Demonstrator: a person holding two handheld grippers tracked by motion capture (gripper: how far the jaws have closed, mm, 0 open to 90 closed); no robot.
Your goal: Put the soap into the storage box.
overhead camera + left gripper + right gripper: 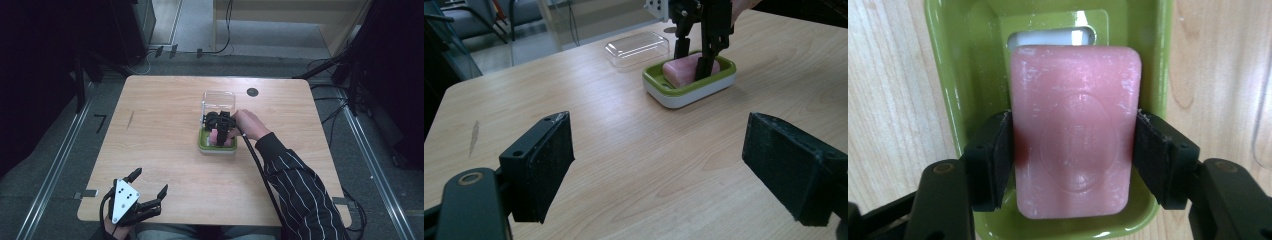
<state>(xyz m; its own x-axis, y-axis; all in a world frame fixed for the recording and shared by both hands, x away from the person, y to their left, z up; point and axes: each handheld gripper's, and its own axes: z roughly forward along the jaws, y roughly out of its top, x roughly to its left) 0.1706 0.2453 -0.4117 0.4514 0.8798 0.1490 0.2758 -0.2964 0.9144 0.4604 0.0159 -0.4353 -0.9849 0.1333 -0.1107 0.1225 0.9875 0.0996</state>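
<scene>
— What sort of place is this looking like?
— A lab: cables (227, 30) are trailing over the floor beyond the wooden table (165, 145), and dark stands (80, 75) are flanking it.

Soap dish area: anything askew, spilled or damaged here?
Nothing stands out. The pink soap lies in the green dish between the right gripper's jaws; the clear lid rests apart on the table.

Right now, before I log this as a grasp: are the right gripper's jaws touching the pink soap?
Touching. The right gripper view shows the right gripper with both black jaws pressed against the long sides of the pink soap, with no gap on either side.
</scene>
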